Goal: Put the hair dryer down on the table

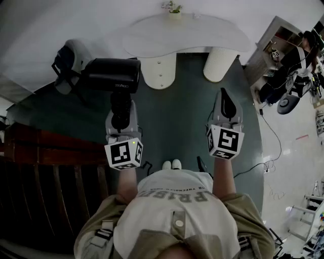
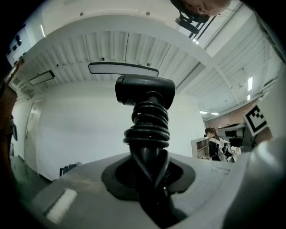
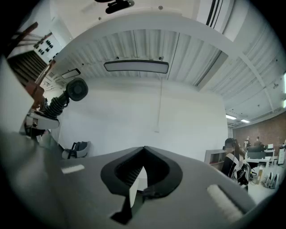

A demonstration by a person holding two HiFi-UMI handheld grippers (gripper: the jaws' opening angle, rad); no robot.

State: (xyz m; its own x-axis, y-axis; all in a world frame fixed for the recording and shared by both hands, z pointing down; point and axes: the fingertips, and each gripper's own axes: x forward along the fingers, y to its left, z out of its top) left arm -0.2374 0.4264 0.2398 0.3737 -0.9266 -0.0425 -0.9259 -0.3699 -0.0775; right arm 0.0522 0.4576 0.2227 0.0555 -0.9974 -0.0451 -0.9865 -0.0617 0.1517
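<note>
A black hair dryer [image 1: 112, 75] with its cord coiled round the handle hangs in the air in front of me, short of the white table [image 1: 202, 35]. My left gripper [image 1: 121, 115] is shut on the dryer's handle. In the left gripper view the dryer [image 2: 145, 91] stands straight up from between the jaws of the left gripper [image 2: 149, 181]. My right gripper [image 1: 226, 95] is level beside it, shut, with nothing in it. The right gripper view shows the right gripper [image 3: 142, 175] with its jaws together, and the dryer [image 3: 77, 91] off to the left.
The table stands on two fat white legs [image 1: 218, 63] and bears a small plant [image 1: 173, 9]. A dark chair [image 1: 68, 63] stands at the left by the wall. Dark wooden furniture [image 1: 45, 152] runs along my left. A person [image 1: 298, 66] sits at the far right; cables [image 1: 271, 134] lie on the floor.
</note>
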